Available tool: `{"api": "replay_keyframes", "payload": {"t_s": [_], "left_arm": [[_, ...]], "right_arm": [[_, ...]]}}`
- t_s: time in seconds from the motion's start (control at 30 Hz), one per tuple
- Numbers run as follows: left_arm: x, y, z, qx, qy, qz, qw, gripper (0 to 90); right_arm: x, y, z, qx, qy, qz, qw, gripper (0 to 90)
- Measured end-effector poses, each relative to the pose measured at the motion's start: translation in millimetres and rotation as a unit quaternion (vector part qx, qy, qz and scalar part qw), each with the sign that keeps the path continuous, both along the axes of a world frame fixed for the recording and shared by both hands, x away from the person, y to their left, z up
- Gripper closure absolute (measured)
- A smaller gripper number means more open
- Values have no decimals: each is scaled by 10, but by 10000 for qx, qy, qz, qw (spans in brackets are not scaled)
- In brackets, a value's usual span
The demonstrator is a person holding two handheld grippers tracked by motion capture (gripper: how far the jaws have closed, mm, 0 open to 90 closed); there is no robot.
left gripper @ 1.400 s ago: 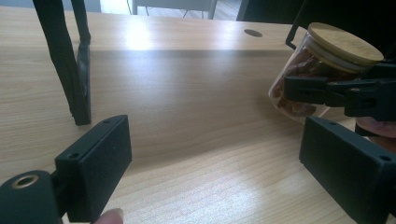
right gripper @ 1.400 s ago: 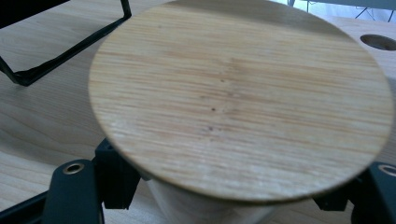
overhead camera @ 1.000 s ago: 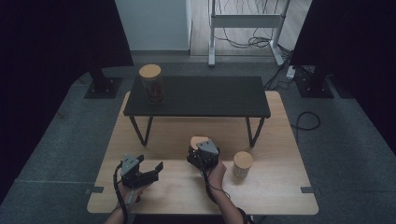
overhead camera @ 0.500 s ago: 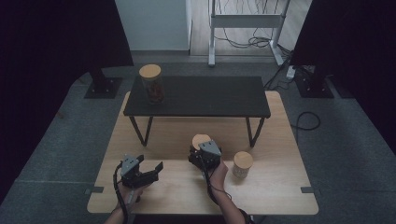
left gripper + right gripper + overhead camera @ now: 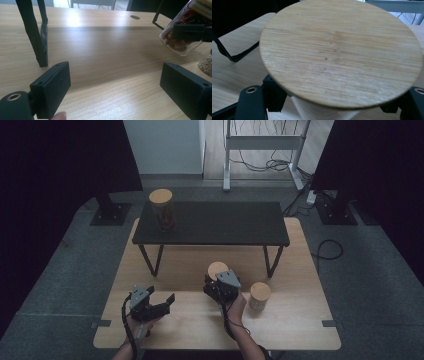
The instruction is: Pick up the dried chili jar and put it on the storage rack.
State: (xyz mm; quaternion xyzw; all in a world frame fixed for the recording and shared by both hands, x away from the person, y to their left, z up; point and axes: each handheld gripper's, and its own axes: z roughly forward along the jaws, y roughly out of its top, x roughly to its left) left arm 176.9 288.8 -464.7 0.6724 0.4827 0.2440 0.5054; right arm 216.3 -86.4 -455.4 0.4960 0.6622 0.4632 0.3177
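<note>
We've got the right tool point(image 5: 216, 279) clamped on the chili jar point(image 5: 183, 35), lifted and tilted mid-desk point(image 5: 300, 330), left tool point(image 5: 167, 302) released, so next comes a steady carry onto the black shelf point(image 5: 215, 222).

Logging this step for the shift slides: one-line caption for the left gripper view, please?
Open left gripper over the wooden table; right gripper holds a tilted glass jar at upper right.

Your left gripper point(image 5: 161, 304) hovers near the table's near-left corner, jaws spread wide with nothing between them — forearm coming in from the near edge. Your right gripper point(image 5: 218, 281) sits mid-table, jaws clamped on a load — wrist angled slightly left.
</note>
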Motion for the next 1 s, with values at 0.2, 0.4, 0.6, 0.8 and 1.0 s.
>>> {"api": "replay_keyframes", "payload": {"t_s": [0.2, 0.4, 0.6, 0.8, 1.0], "left_arm": [[-1, 0, 0, 2, -2, 2, 10000, 92], [3, 2, -4, 8, 5, 6, 10000, 92], [4, 4, -6, 11, 12, 17, 10000, 92], [2, -1, -7, 15, 9, 13, 10000, 92], [1, -4, -8, 17, 8, 12, 10000, 92]], "right_arm": [[-58, -30, 54, 49, -104, 37, 9999, 256], [-112, -60, 108, 105, -198, 74, 9997, 256], [-172, -97, 146, 176, -289, 83, 9994, 255], [-225, -143, 187, 245, -385, 97, 9989, 256], [-276, -182, 252, 299, -488, 114, 9983, 256]]}}
